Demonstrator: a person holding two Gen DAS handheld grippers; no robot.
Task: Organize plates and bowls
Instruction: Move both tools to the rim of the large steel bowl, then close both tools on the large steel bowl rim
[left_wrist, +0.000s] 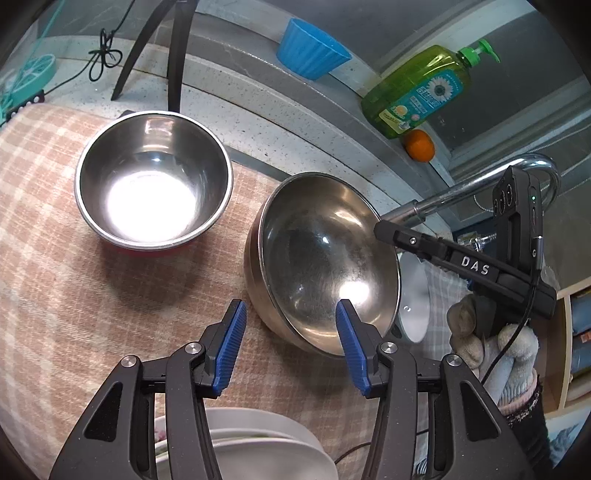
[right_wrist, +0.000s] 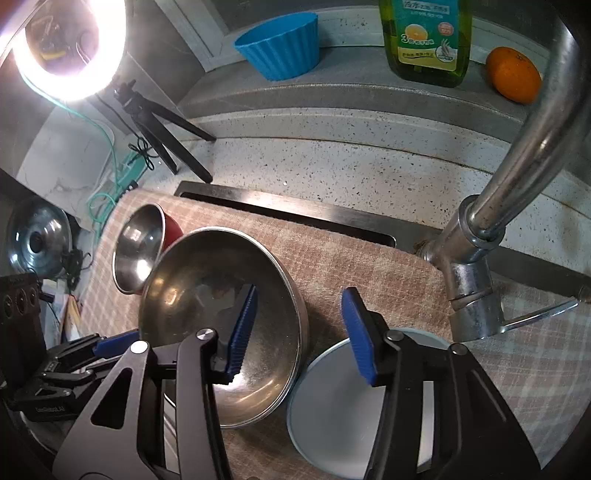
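A wide steel bowl rests tilted on the checked cloth. A deeper steel bowl with a red outside stands to its left. My left gripper is open, its jaws astride the wide bowl's near rim. My right gripper is open, astride the bowl's far rim, left pad inside the bowl; it also shows in the left wrist view. A white plate lies under the right gripper. Stacked white plates lie below the left gripper.
A chrome tap rises at the right. A blue ribbed cup, a green soap bottle and an orange stand on the back ledge. A tripod and ring light stand at the left.
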